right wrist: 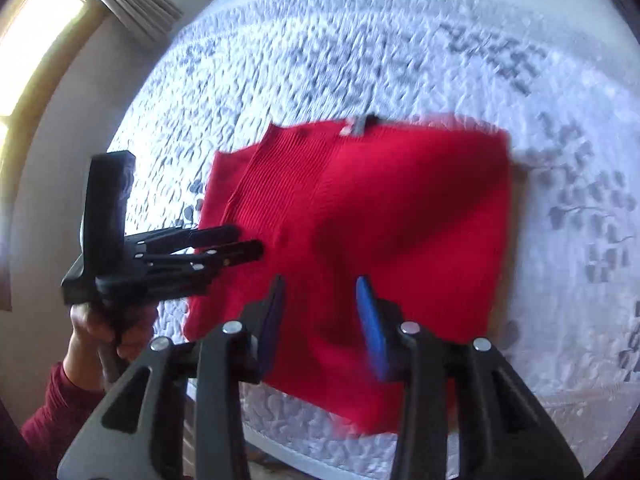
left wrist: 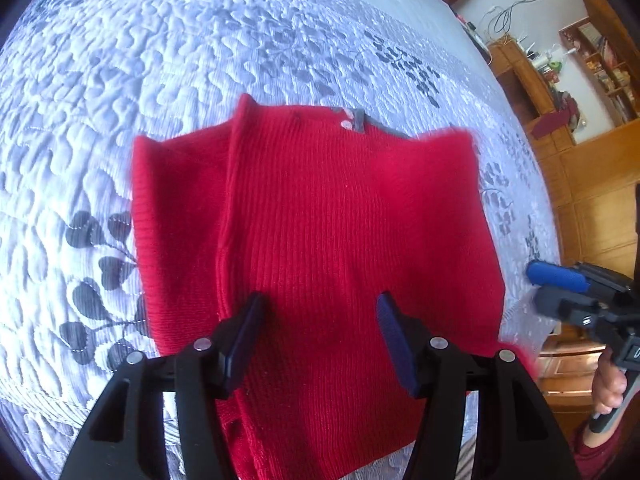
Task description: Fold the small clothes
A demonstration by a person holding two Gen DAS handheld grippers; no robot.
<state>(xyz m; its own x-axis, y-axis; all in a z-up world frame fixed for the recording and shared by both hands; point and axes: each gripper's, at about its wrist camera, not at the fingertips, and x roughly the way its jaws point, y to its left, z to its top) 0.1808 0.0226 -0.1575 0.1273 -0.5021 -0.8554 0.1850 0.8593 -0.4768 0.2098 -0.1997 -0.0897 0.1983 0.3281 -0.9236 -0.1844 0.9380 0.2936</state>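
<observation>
Locate the red knit garment (left wrist: 320, 240) directly ahead of and below both sets of jaws. It lies flat on the quilted bed cover (left wrist: 160, 60), already folded inward along its left side, where a vertical crease runs beside the left pad of your left gripper (left wrist: 320, 340). The collar edge, with a grey label (left wrist: 356, 120), is the end farthest from the jaws; the hem is the end nearest you. Judged from this layout, the long axis of the folded panel runs away from you, from hem to collar.

Check the left gripper: its jaws stand apart with the ribbed cloth visible between them. Nothing is clamped; whether the pads brush the fabric cannot be told.

Check the right gripper (right wrist: 320, 320): its jaws are also apart and hold nothing. The garment lies under and ahead of them; this view is blurred, so contact cannot be judged.

In the right wrist view the left gripper sits left of the right jaws, over the garment's left part. Both grippers sit over the hem end. The probable next fold carries the hem toward the collar; take one hem corner with each gripper.
</observation>
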